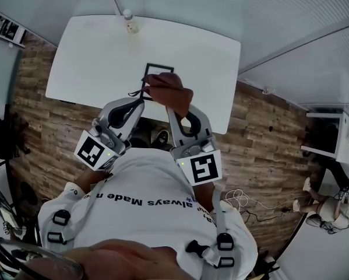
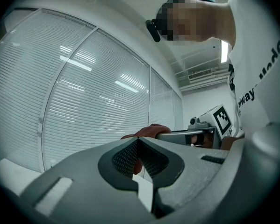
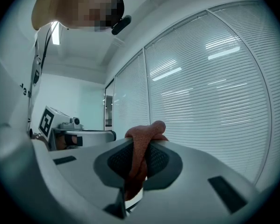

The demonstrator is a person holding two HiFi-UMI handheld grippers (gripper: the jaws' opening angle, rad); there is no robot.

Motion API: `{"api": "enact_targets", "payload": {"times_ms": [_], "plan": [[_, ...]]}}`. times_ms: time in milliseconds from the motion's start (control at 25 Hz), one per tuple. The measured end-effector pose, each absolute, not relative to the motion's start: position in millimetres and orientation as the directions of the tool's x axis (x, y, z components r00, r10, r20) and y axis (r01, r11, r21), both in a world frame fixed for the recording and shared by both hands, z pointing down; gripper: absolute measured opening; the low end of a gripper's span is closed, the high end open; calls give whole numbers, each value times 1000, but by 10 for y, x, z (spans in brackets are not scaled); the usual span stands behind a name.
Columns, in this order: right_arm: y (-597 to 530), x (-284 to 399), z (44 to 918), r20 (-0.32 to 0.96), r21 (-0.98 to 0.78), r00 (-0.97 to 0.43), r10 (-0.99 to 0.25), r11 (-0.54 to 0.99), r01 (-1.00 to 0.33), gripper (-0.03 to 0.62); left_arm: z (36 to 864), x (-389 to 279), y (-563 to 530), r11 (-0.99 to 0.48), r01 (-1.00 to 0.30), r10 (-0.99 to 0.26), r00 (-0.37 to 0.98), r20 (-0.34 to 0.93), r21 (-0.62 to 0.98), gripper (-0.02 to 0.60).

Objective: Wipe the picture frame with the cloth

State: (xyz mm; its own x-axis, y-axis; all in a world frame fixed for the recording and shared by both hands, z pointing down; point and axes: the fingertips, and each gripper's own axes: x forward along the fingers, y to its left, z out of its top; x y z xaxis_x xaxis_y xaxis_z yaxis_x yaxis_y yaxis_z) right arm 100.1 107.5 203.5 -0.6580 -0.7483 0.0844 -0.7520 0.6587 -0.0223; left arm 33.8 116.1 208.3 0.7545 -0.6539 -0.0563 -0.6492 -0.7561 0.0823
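Observation:
A small black picture frame (image 1: 158, 67) stands over the near middle of the white table (image 1: 92, 57). My left gripper (image 1: 140, 98) is at the frame's lower left corner, and its jaws look shut on the thin edge. In the left gripper view the left gripper (image 2: 138, 141) shows closed jaws, and the frame itself is hidden. My right gripper (image 1: 169, 107) is shut on a rust-red cloth (image 1: 171, 89) that bunches against the frame's lower right side. The cloth (image 3: 142, 139) hangs out between the right gripper (image 3: 140, 148) pads.
A small bottle (image 1: 130, 23) stands at the table's far edge. Wood-plank floor (image 1: 261, 150) surrounds the table. Closed window blinds (image 2: 93, 101) fill the wall ahead. Each gripper view shows the other gripper's marker cube (image 2: 221, 118) (image 3: 48, 120) beside it.

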Motion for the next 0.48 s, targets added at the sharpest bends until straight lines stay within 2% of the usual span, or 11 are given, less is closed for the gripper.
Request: {"api": "enact_targets", "payload": {"times_ms": [480], "plan": [[-292,397,2076,96,-8,-650,-754,653,-758,15,2162,-225,-212,-769,-632,-638,768,-53,92,2]]}}
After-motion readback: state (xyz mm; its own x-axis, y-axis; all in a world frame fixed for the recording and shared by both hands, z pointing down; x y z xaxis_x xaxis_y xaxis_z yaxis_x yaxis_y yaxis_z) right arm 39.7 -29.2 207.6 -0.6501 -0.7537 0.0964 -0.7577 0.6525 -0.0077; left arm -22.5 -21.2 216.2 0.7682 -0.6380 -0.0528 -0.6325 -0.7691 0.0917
